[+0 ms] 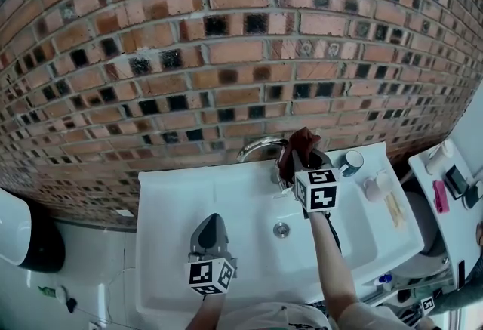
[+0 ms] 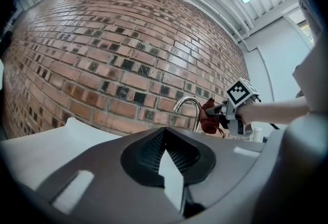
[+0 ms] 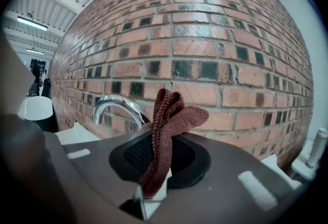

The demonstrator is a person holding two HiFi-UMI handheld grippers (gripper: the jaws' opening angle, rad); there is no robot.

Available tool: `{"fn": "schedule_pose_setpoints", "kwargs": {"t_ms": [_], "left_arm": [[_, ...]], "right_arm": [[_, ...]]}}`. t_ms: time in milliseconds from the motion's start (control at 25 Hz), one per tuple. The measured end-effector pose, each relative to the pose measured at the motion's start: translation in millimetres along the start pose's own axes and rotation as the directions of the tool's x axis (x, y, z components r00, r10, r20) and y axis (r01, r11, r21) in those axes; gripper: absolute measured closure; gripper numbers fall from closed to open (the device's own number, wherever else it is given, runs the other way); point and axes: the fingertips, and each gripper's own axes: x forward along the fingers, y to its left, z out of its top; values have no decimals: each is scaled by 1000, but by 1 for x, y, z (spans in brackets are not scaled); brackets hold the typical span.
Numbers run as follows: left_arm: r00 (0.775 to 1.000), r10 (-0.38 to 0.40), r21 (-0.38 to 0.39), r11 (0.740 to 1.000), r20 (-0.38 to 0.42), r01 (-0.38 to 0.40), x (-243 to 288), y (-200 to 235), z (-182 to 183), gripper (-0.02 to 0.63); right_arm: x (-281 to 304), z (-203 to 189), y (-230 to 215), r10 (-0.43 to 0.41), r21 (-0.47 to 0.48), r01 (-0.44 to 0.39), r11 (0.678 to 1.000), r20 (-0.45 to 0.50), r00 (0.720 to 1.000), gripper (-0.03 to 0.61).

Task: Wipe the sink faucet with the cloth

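Right hand-held gripper (image 1: 299, 167) is up at the back edge of the sink (image 1: 173, 200), jaws pinching the cloth (image 1: 299, 147). Cloth: dark red-brown, ribbed weave, bunched, its folds standing up above the jaw tips; in the right gripper view (image 3: 154, 159) a strip of the cloth (image 3: 169, 115) also hangs down between the jaws. Faucet (image 1: 256, 146): chrome, arched, mounted mid-way along the sink's back edge against the brick wall (image 1: 226, 57). Cloth sits just beside the faucet on its right in the head view; the right gripper view puts the faucet (image 3: 115, 105) behind and to the left of the cloth. Cannot tell whether cloth and faucet are touching. Left gripper view agrees: cloth (image 2: 209, 118) close by the faucet's upright stem (image 2: 188, 105), held by the right hand-held gripper (image 2: 225, 110). Left hand-held gripper (image 1: 211, 221) hangs over the front left part of the sink, well apart from the faucet, jaws pressed together with nothing between them, as its own view shows (image 2: 165, 136). Drain (image 1: 281, 229) lies in the basin between the two hand-held grippers. A cup (image 1: 349, 162) stands at the sink's back right corner.
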Motion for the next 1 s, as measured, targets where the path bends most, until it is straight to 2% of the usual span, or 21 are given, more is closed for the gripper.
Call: {"fn": "schedule_pose_setpoints", "kwargs": {"t_ms": [160,280,800,1000], "left_arm": [[1000,6,-4,1000,-13,-6,0,3,-4,618],[1000,11,-10,1000,-20,-11,2,4,-6,618],[999,10,-11,1000,-32,-10,3,5,-11,618],[999,15,-14,1000,-40,-16,3,5,-15,618]], "right_arm": [[13,-51,9,10,-26,-14,1000,-148,989,532],[24,-78,23,24,-81,-43,996,-223,975,532],[21,-99,52,49,-211,-108,971,-265,963,532],[35,-115,74,99,-229,-183,956,-333,938,532]]}}
